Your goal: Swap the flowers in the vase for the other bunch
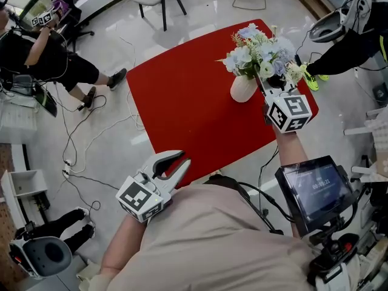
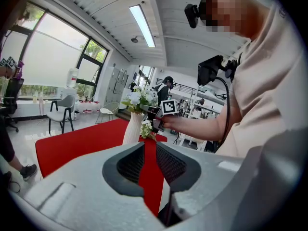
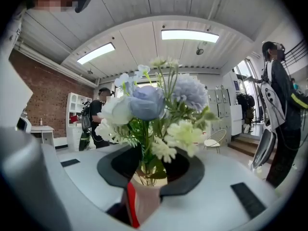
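Left claw (image 1: 183, 157) and outstretched right claw (image 1: 267, 82) both stand parted.

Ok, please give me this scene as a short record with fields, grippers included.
table: red table
vase: white vase, upright, near the table's far right corner
flowers: blue and white bunch, stems in the vase
right gripper: jaws apart around the stems, above the vase mouth
left gripper: jaws apart, empty, at the table's near edge

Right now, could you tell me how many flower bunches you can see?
2: a blue-and-white bunch in the white vase; a smaller white bunch lying beside it.
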The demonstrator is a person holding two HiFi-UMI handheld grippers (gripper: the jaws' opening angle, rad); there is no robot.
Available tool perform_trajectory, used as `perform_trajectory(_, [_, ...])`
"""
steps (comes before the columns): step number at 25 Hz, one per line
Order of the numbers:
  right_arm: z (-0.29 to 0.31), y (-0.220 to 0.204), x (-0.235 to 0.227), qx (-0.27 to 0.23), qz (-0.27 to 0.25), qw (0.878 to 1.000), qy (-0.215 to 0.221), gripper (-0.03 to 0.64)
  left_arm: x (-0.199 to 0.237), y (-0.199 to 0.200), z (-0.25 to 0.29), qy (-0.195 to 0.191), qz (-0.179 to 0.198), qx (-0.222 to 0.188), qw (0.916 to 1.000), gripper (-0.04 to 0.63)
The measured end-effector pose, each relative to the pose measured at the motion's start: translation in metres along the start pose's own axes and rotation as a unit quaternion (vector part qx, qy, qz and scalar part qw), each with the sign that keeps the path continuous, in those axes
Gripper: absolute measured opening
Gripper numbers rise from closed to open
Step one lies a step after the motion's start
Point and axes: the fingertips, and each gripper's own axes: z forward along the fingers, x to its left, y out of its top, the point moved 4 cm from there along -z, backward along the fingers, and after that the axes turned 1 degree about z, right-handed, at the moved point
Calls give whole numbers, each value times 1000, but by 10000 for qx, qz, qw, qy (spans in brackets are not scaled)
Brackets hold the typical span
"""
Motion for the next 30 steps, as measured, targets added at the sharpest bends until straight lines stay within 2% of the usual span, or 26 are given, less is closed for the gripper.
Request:
perform_trajectory(11, [2, -11, 9, 240, 119, 9996, 75, 277, 3, -3, -5, -90, 1, 31, 10000, 61])
perform_trajectory(15, [4, -16, 15, 360, 47, 9993, 98, 308, 5, -6, -11, -103, -36, 42, 9999, 61])
perform_trajectory(24, [1, -25, 21, 616, -124, 9980, -83, 339, 3, -7, -18, -212, 8, 45, 9998, 60])
perform_trajectory(30, [-2, -35, 7, 764, -180, 9968, -153, 341, 1, -7, -7, -204, -25, 63, 9998, 61])
